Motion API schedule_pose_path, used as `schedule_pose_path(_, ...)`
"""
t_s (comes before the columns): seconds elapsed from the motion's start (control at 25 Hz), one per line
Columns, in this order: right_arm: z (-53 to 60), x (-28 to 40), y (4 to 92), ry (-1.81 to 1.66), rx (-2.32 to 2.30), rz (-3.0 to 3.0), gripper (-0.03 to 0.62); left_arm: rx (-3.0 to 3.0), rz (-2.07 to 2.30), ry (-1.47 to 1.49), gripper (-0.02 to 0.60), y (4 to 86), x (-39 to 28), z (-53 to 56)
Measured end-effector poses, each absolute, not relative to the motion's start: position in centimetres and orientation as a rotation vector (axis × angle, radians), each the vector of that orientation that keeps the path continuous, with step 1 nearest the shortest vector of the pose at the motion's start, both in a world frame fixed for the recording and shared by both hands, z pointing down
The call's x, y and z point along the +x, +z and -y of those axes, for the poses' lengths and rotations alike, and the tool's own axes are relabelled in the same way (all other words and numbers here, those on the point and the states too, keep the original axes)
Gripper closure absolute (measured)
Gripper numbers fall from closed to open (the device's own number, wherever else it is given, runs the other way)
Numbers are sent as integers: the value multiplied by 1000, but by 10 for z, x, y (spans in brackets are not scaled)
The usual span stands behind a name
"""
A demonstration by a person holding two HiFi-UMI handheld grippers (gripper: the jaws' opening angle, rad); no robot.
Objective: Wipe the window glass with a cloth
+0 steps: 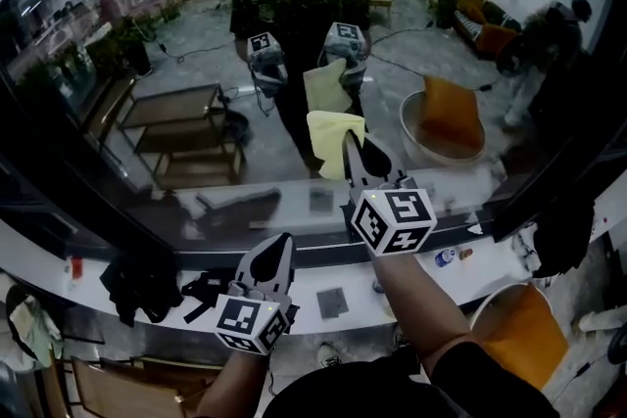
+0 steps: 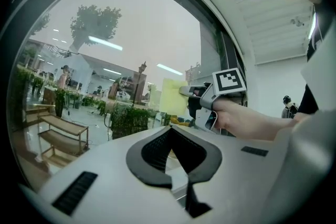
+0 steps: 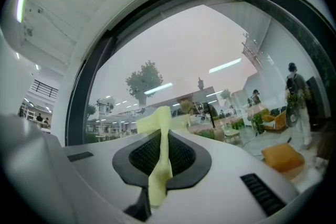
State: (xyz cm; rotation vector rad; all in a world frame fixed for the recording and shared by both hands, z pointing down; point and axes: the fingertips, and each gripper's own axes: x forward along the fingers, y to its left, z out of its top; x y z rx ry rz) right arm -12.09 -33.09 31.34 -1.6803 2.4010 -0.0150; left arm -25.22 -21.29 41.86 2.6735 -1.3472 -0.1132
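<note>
The window glass (image 1: 186, 24) fills the upper head view, with a dark frame (image 1: 323, 248) along its bottom. My right gripper (image 1: 350, 148) is raised in front of the pane and shut on a yellow cloth (image 1: 331, 138); whether the cloth touches the pane is unclear. The cloth's mirror image (image 1: 326, 85) shows in the glass above it. In the right gripper view the cloth (image 3: 159, 165) runs pinched between the jaws and sticks out past the gripper (image 3: 163, 132). My left gripper (image 1: 280, 248) hangs lower left over the sill, shut and empty. From the left gripper (image 2: 170, 132) view, the right gripper (image 2: 185, 93) and cloth (image 2: 172, 97) show ahead.
A white sill (image 1: 88, 255) runs below the frame, with black fabric (image 1: 147, 284), a small grey square (image 1: 332, 301) and a small bottle (image 1: 446, 256) on it. A white bucket holding orange fabric (image 1: 524, 333) stands at the lower right. A dark upright frame post (image 1: 563, 176) borders the pane's right side.
</note>
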Motion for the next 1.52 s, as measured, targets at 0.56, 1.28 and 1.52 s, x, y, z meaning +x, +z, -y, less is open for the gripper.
schedule_pose_path(0.56,379,-123,307,36,-1748,-2390,556,2683,1429,-92,577,415,-260,226)
schedule_pose_path(1.28,374,-63,306,91,-1797,-2362,556,2733,1354,-63,577,411,-206,229)
schedule_pose_path(1.52,371,-29,306,101,-1813,-2354,556,2762,1322,-45,577,412,-176,230)
